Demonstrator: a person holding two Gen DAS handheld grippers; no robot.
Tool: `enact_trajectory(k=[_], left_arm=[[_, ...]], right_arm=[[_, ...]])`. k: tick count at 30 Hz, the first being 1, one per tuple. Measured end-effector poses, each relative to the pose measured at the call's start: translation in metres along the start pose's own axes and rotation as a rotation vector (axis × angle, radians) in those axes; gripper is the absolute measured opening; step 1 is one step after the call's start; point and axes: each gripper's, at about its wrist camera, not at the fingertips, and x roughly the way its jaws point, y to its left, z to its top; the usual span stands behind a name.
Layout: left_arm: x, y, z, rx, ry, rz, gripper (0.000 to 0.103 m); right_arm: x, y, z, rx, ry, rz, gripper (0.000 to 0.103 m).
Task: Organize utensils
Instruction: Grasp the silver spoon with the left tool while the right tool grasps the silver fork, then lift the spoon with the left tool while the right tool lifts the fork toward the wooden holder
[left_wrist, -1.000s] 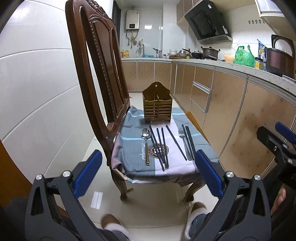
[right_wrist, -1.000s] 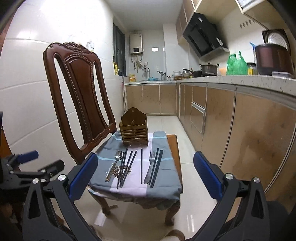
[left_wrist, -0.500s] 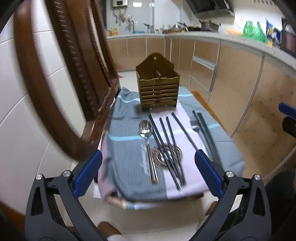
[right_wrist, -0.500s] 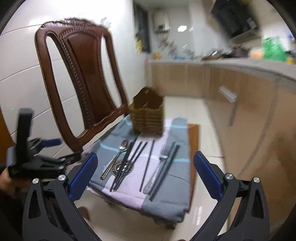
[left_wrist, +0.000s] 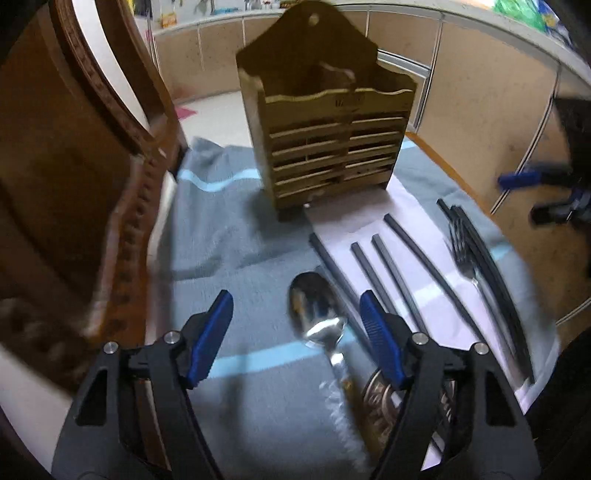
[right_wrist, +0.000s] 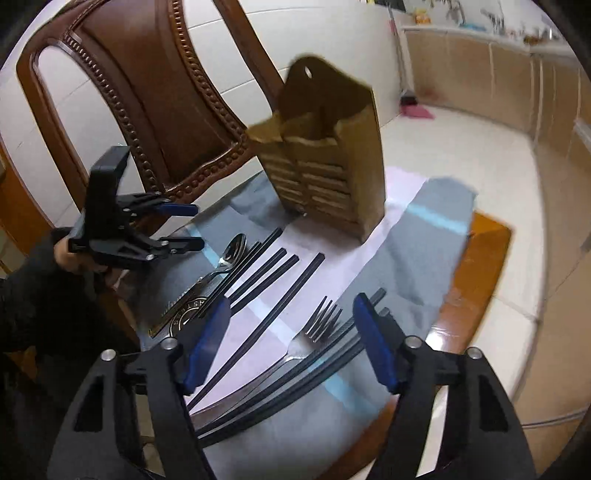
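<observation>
Left wrist view showed the left tongs (left_wrist: 297, 325) spread wide and empty above the cloth (left_wrist: 229, 240), their blue pads straddling the bowl of the spoon (left_wrist: 317, 314), which lay flat with its handle running back under the camera. Just to its right lay several dark chopsticks (left_wrist: 384, 266), the nearest one close against the spoon bowl, and the right-hand pad sat over that stick. A close there risked pinching spoon and chopstick together, or nudging the stick sideways into its neighbours.

Right wrist view showed the right tongs (right_wrist: 291, 332) likewise wide apart with nothing held, hovering over the fork (right_wrist: 317, 325), whose handle lay alongside more chopsticks. The same double pick-up looked likely there, since the thin flat pieces lay nearly touching. Slippery metal on soft cloth could also slide away under a shallow pinch.

Behind the utensils the slatted wooden holder (left_wrist: 325, 140) stood upright and looked empty. It seemed light and tall, so a carried utensil striking its front could tip it. Both pictures were blurred, so exact gaps could not be judged.
</observation>
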Motion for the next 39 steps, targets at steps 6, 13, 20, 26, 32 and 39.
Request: enact_trajectory(k=[6,13,20,26,32,39], left_arm=[[0.040,0.009,0.003,-0.051,0.073,0.013,0.056],[0.056,0.020,0.006,-0.094,0.077,-0.071,0.050],[0.062,0.023,0.011,-0.107,0.069,-0.138,0.044],[0.064,0.018,0.012,-0.113,0.076,-0.184,0.017],[0.058,0.017,0.014,-0.116,0.052,-0.188,0.005],[0.037,0.006,0.013,-0.087,0.007,-0.145,0.002]], right_arm=[[0.040,-0.024,0.004,0.025,0.075,0.091,0.057],[0.056,-0.041,0.006,0.052,0.123,0.150,0.050],[0.064,-0.048,0.004,0.077,0.169,0.219,0.042],[0.049,-0.049,-0.005,0.094,0.180,0.246,0.039],[0.054,-0.044,-0.009,0.090,0.202,0.253,0.007],[0.045,-0.024,-0.001,0.052,0.144,0.214,0.004]])
